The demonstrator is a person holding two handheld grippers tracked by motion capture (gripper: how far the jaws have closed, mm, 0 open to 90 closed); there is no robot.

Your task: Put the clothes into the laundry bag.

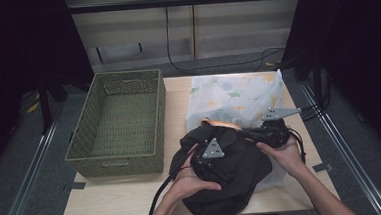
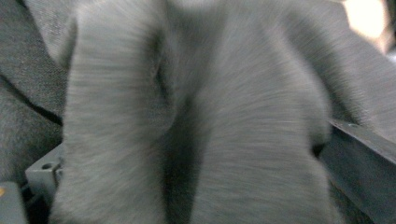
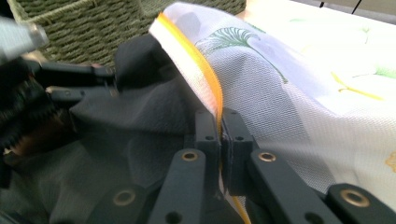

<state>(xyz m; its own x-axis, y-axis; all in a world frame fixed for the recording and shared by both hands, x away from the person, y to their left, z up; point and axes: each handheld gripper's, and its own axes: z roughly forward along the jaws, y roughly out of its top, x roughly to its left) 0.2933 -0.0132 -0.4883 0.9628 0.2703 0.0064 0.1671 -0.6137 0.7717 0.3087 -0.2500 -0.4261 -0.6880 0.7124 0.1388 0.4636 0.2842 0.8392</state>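
Two grippers at dark garment [image 1: 227, 170] on table's [image 1: 109, 200] near edge, half out of mesh bag [image 1: 238, 97]. Your right gripper [image 3: 220, 140] clenched on bag's orange rim [image 3: 208, 77] (holds mouth steady). Your left gripper [image 1: 201, 159] released, jaws wide against garment, probably regripping for next pull.

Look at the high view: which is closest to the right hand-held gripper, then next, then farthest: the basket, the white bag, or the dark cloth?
From the right hand-held gripper:
1. White bag: its orange rim is pinched in the shut jaws, so it touches.
2. Dark cloth: right beside the jaws, toward the person; nearly as close.
3. Basket: farthest, on the table's left side.
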